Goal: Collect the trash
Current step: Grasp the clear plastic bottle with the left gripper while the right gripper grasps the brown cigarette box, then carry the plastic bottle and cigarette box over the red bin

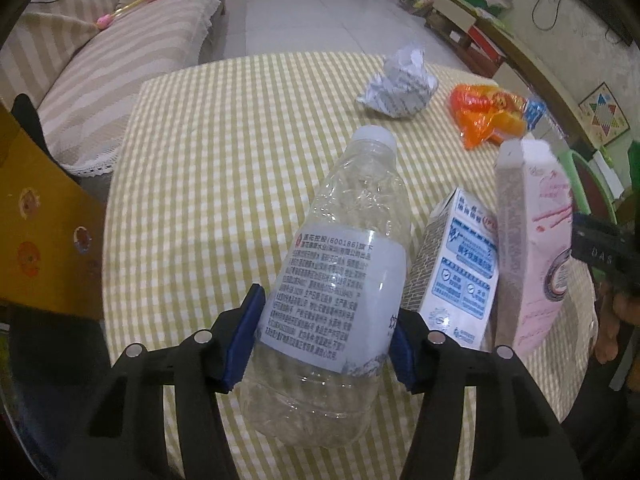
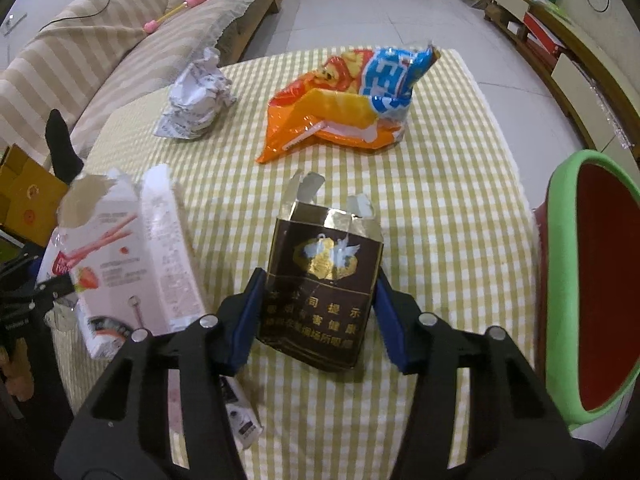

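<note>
Two pieces of trash are in hand: the left claw [image 1: 324, 340] is clamped on a clear bottle [image 1: 336, 280], the right claw [image 2: 316, 320] on a brown cigarette pack [image 2: 320, 292], both low over the checked desk [image 1: 224, 184]. Beyond the pack lie a paper wad [image 2: 196, 96] and a chip bag [image 2: 348, 108]; left of it stands a pink box [image 2: 128, 256]. No bin is identifiable, so most collecting seems left.

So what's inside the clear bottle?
The bottle looks empty: the checked cloth shows through its clear parts. The white label hides the middle, so that part cannot be seen.
</note>
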Demonstrator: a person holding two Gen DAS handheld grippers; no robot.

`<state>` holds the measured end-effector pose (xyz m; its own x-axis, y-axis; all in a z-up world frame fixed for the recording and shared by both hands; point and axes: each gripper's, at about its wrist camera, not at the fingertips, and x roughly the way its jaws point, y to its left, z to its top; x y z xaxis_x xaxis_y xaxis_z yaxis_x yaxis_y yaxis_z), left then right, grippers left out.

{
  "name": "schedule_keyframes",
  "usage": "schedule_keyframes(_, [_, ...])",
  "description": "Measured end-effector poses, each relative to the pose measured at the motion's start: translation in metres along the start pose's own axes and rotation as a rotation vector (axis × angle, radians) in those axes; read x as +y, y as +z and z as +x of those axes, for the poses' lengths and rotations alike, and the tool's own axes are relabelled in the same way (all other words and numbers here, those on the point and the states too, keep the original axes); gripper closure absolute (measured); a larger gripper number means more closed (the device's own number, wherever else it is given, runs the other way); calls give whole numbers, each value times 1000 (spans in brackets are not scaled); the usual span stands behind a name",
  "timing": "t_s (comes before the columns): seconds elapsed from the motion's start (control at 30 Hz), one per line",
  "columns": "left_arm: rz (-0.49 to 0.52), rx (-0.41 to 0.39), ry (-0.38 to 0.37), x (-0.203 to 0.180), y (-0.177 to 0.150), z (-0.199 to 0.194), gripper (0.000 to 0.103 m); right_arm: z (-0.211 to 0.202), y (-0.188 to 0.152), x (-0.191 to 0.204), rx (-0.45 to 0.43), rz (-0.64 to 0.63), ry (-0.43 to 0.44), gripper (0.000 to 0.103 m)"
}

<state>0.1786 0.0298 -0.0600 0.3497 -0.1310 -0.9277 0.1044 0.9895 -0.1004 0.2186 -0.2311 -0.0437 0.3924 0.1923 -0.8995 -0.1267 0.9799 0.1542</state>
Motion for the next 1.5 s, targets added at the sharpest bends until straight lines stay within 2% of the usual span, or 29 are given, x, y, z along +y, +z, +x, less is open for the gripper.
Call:
schedule_keyframes(0.33, [-65,-96,-14,3,-3,-48,49,-45,-6,7,-65,-37,22,52])
schedule_keyframes(0.77, [-33,-175,-46,-41,-2,-96,49,-98,-16,-8,-147,-9,36,52])
schedule_keyframes(1.13, [47,-200,-122,-112,22,-103,49,-135,-23,-64,-212,66,-4,52])
schedule_keyframes(1.5, [170,-185,-235,-220,53,-90,49,-157,-29,-149,-247,182,-64,52])
